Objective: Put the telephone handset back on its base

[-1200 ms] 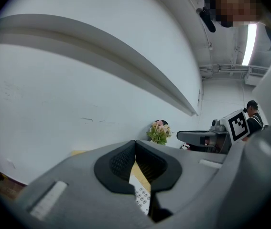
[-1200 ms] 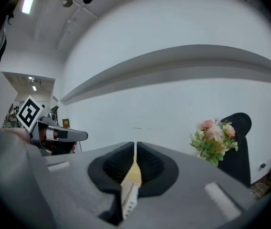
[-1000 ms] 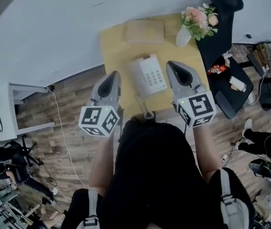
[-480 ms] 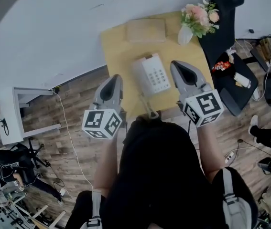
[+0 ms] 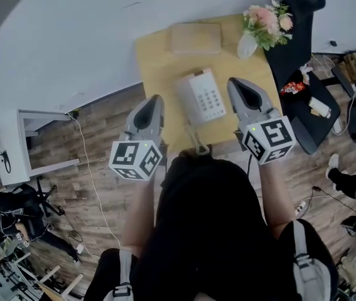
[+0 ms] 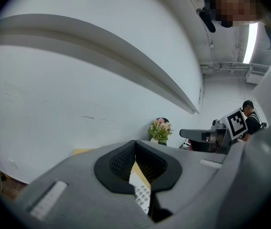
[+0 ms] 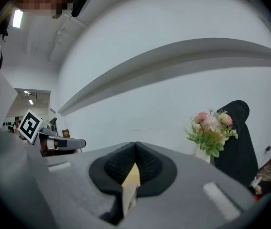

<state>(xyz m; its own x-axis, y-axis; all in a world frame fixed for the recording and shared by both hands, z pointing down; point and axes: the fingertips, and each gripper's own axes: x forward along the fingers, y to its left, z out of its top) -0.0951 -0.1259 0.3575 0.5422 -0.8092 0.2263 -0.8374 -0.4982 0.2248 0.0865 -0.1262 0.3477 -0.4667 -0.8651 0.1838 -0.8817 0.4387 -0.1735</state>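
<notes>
A white telephone [image 5: 201, 96] with a keypad stands in the middle of a small yellow table [image 5: 159, 61]. Its grey cord [image 5: 194, 140] runs to the table's near edge and ends behind the person's head. I cannot tell where the handset lies. My left gripper [image 5: 149, 104] hovers at the phone's near left, off the table's edge, shut and empty. My right gripper [image 5: 236, 86] hovers just right of the phone, also shut and empty. In the left gripper view the keypad [image 6: 142, 197] shows below the closed left gripper [image 6: 135, 146]. The right gripper [image 7: 135, 149] points at the wall.
A beige box [image 5: 194, 37] lies at the table's far edge, and a vase of pink flowers [image 5: 263, 22] stands at its far right corner. A black chair [image 5: 296, 49] is close on the right. The white wall rises behind; wooden floor lies to the left.
The head view has drifted slightly, so the table sits a little further right in it. Both grippers keep about the same place beside the phone and stay shut.
</notes>
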